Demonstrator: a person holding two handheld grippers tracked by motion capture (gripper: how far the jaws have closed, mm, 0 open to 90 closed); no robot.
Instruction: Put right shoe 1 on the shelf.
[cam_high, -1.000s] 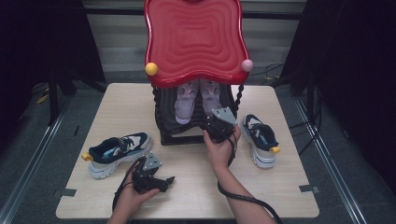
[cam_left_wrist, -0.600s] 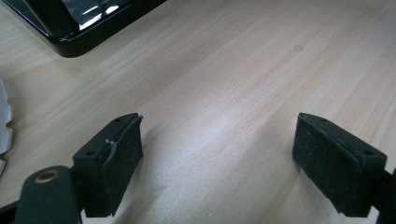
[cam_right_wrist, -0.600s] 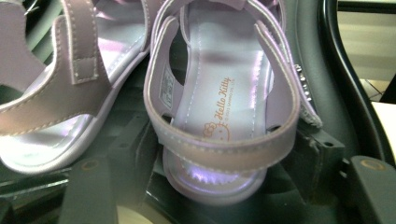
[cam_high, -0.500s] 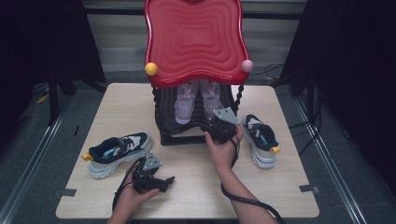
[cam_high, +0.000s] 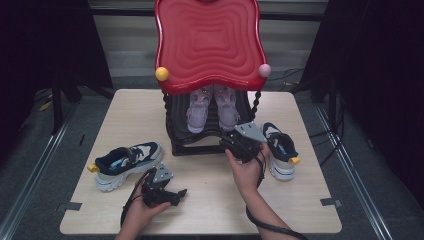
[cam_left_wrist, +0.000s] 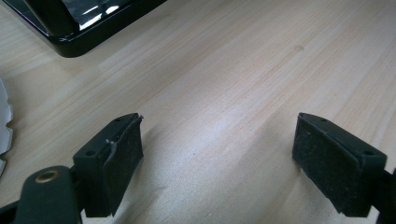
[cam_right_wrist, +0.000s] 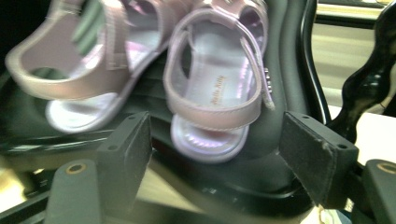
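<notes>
My right tool has just been opening wide, and nothing sits between its jaws. The pink sandals now rest side by side on the black rack. I think that step is done. My left tool waits open over the surface.

Table: rack, 2 sneakers

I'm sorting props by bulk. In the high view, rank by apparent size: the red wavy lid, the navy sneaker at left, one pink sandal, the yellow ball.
1. red wavy lid, though it stands nearer the camera
2. navy sneaker
3. pink sandal, partly hidden under the lid
4. yellow ball
</notes>
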